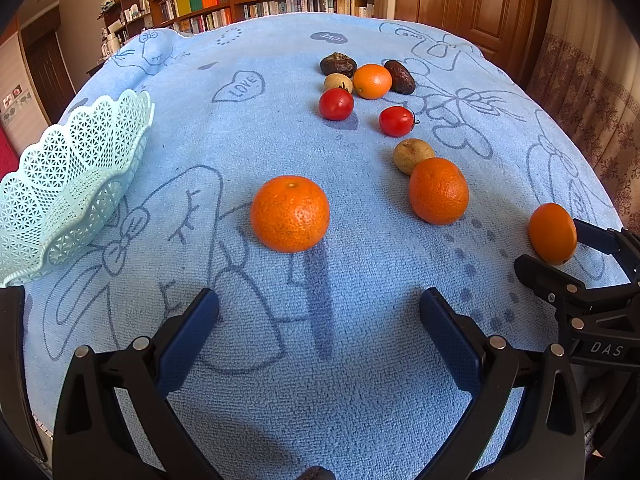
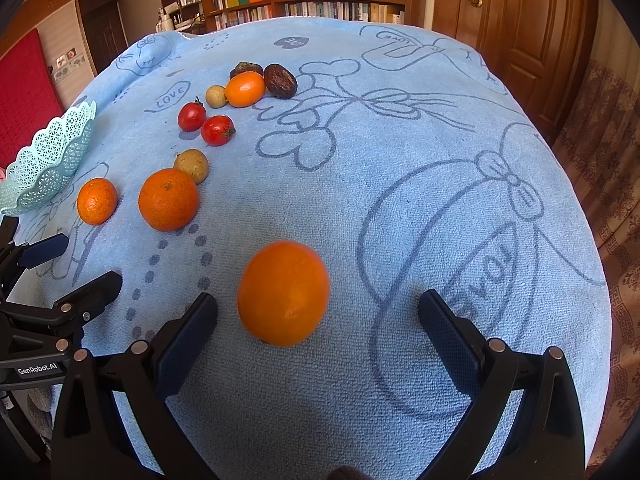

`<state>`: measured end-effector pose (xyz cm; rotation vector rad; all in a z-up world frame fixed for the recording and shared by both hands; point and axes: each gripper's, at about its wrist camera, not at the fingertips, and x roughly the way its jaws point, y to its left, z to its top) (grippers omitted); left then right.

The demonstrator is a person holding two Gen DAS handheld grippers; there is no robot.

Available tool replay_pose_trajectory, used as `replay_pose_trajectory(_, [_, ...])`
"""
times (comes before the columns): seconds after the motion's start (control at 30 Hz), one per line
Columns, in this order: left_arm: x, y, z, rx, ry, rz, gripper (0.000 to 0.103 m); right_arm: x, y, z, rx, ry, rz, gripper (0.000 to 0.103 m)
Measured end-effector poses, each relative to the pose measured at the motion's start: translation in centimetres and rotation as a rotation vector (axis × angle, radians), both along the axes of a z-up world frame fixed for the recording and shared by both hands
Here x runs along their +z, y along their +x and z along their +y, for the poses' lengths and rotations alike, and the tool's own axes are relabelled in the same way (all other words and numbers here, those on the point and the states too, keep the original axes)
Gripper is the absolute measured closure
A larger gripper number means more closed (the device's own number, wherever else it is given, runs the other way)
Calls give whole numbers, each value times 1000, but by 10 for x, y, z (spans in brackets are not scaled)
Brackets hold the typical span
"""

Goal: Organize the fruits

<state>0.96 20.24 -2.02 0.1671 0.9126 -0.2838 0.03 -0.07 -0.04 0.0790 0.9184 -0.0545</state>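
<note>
Fruit is seen scattered over a blue towel (image 1: 280,340) in the left wrist view, while the mint lattice basket (image 1: 68,184) at the left edge of the frame holds nothing visible, so the sorting is judged barely begun. The left gripper (image 1: 320,312) is held wide open at the bottom of the frame, its jaws aimed at the nearest orange (image 1: 290,214) at centre, probably because that fruit lies closest to the basket. Further up, a second orange (image 1: 439,191) is seen touching a tan fruit (image 1: 412,155), with two tomatoes (image 1: 336,104) and a far cluster above. At the right edge the right gripper (image 1: 560,256) is seen parted around a smooth orange (image 1: 552,233). In the right wrist view that smooth orange (image 2: 283,293) sits low at centre, between the spread jaws of the right gripper (image 2: 318,312) but clear of both pads, so it is not yet gripped. The basket (image 2: 48,160) appears at the left edge, and the left gripper (image 2: 80,272) at lower left, also open.
</note>
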Motion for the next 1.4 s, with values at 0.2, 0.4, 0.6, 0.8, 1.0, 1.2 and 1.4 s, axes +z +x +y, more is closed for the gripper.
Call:
replay_pose_trajectory(0.2, [0, 1, 1, 0, -2, 1, 2, 0, 0, 0, 1, 0, 0, 5])
replay_pose_trajectory(0.4, [-1, 1, 0, -1, -4, 5, 2, 0, 0, 0, 1, -1, 0, 5])
replay_pose_trajectory(0.6, [-1, 0, 0, -2, -4, 6, 2, 0, 0, 0, 1, -2, 0, 5])
replay_pose_trajectory(0.8, [-1, 1, 1, -2, -6, 7, 2, 0, 0, 0, 2, -9, 4, 5])
replay_pose_trajectory(1.0, [1, 2, 1, -10, -33, 8, 2, 0, 0, -3, 18, 0, 26, 5])
replay_pose_trajectory(1.2, [8, 7, 19, -11, -150, 36, 2, 1, -2, 0, 27, -17, 29, 5])
replay_pose_trajectory(1.4, [18, 21, 22, 20, -146, 0, 2, 2, -4, -3, 33, 4, 23, 5])
